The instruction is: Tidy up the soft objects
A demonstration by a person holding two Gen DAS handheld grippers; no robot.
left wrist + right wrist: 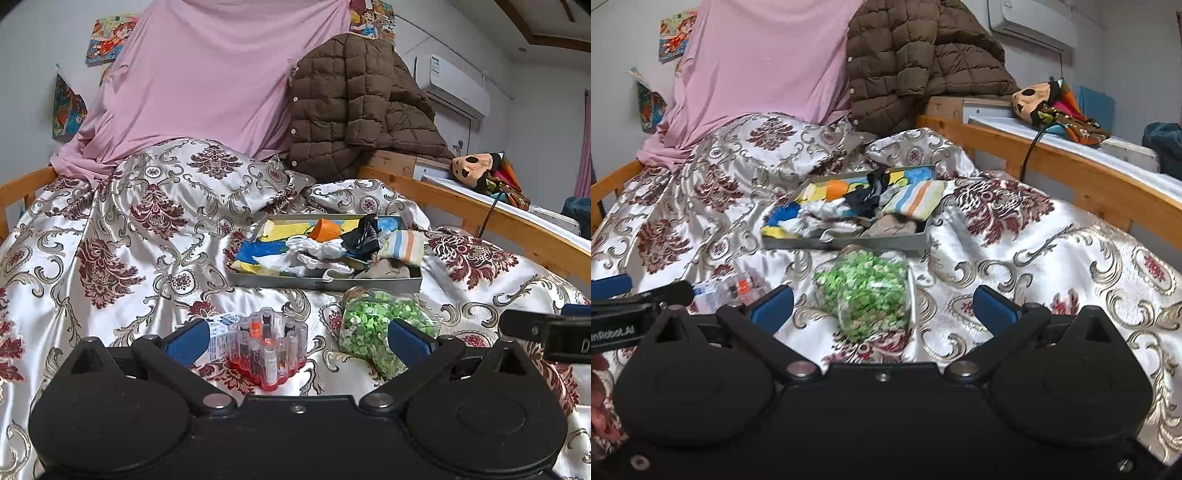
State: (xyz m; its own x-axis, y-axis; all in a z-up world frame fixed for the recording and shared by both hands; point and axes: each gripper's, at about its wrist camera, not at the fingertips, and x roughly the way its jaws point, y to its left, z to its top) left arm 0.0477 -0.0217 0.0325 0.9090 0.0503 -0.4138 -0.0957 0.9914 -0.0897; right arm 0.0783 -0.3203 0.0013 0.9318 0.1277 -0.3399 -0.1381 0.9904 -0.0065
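My left gripper (295, 338) and right gripper (882, 302) hover with jaws apart, empty, readying a reach. Ahead the socks (404, 245) lie jumbled in the grey tray (325, 282) on the bed (110, 229).

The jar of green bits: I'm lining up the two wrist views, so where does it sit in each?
Left wrist: the jar of green bits lies lower right of centre, by the left claw's right finger.
Right wrist: the jar lies at centre, between the right claw's open fingers.
Shared landmark: the grey tray of soft things, just behind the jar.
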